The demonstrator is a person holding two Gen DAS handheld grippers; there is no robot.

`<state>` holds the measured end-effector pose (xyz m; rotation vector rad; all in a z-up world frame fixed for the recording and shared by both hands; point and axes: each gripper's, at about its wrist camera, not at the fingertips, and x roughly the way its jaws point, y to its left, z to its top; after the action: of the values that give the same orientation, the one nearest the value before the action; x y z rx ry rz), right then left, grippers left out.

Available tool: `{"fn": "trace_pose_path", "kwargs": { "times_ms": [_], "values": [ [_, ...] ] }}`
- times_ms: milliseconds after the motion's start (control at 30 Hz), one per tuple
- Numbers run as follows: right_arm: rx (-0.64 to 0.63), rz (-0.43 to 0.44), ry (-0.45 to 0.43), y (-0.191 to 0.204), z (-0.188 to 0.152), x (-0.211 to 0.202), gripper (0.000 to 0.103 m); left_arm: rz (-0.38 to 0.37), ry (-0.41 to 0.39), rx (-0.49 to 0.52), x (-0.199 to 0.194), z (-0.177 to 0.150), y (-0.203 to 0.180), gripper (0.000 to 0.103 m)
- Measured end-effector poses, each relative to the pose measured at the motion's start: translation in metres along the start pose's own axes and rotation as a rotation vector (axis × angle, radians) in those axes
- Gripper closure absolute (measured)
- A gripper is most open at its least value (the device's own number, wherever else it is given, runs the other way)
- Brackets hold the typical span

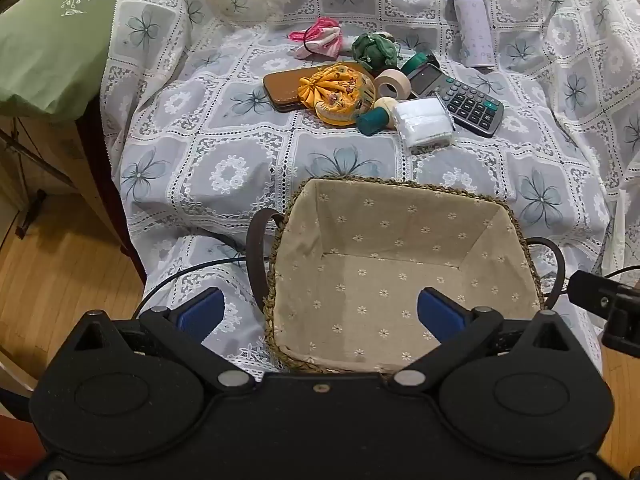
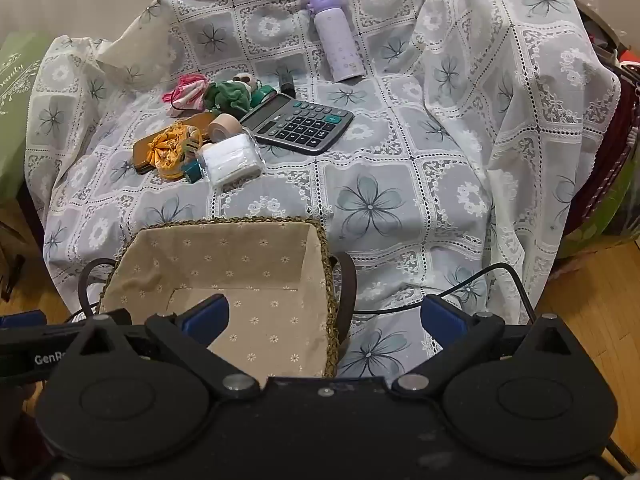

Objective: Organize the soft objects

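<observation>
Left wrist: left gripper (image 1: 320,312) jaws wide, empty, hanging over the empty lined basket (image 1: 280,256). Soft items sit clustered beyond it: pink scrunchie (image 1: 320,38), green scrunchie (image 1: 374,50), yellow scrunchie (image 1: 336,88).

Right wrist: right gripper (image 2: 324,314) also wide, empty, over the basket's right rim. I'd pinch the fabric bulk only, avoiding the calculator (image 2: 300,124) and tape roll (image 2: 222,126).

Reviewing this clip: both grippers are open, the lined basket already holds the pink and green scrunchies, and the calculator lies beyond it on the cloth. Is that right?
Not quite. The basket is empty; the left wrist view shows only bare lining. The pink scrunchie and green scrunchie lie on the cloth beyond it, near the calculator. Both grippers, left and right, are open.
</observation>
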<state>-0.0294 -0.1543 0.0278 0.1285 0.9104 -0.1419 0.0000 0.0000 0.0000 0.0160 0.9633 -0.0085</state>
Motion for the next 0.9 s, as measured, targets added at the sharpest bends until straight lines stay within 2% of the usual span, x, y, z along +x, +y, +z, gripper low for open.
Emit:
{"fn": "trace_pose_path", "kwargs": {
  "times_ms": [433, 900],
  "values": [
    [-0.007, 0.009, 0.004, 0.002, -0.004, -0.007, 0.001, 0.008, 0.006, -0.004, -0.001, 0.001, -0.007, 0.003],
    [0.004, 0.008, 0.018, 0.001, 0.000, 0.003, 0.001, -0.001, 0.006, -0.001, 0.000, -0.001, -0.001, 0.003]
  ]
}}
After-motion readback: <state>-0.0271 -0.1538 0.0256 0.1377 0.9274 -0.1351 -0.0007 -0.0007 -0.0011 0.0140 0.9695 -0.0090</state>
